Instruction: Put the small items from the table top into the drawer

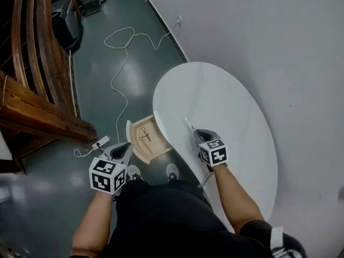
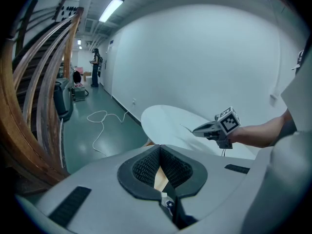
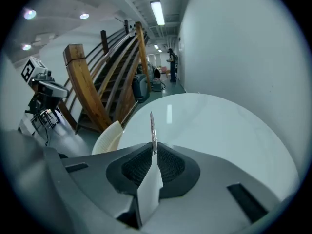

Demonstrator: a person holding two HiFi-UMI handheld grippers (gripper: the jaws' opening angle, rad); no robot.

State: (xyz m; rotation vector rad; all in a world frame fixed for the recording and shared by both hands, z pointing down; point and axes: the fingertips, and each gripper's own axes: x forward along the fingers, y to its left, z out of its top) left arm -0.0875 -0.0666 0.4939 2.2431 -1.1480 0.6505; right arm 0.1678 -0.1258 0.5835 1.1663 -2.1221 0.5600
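A white oval table [image 1: 231,106] has a shallow wooden drawer [image 1: 156,145] pulled open at its left edge, and small black scissors [image 1: 144,134] lie in the drawer. My right gripper [image 1: 198,135] hangs over the table's near left edge, shut on a thin metal file-like tool [image 1: 188,124]. In the right gripper view that tool [image 3: 152,128] sticks straight out from the closed jaws [image 3: 154,147]. Left of the drawer and off the table is my left gripper [image 1: 124,147]. Its jaws [image 2: 159,147] meet at the tips with nothing between them.
A white cable [image 1: 121,63] loops across the green floor to a power strip [image 1: 100,142] near the drawer. Curved wooden stair rails [image 1: 37,63] fill the left side. A white wall [image 1: 258,26] runs behind the table. A person [image 2: 96,67] stands far down the corridor.
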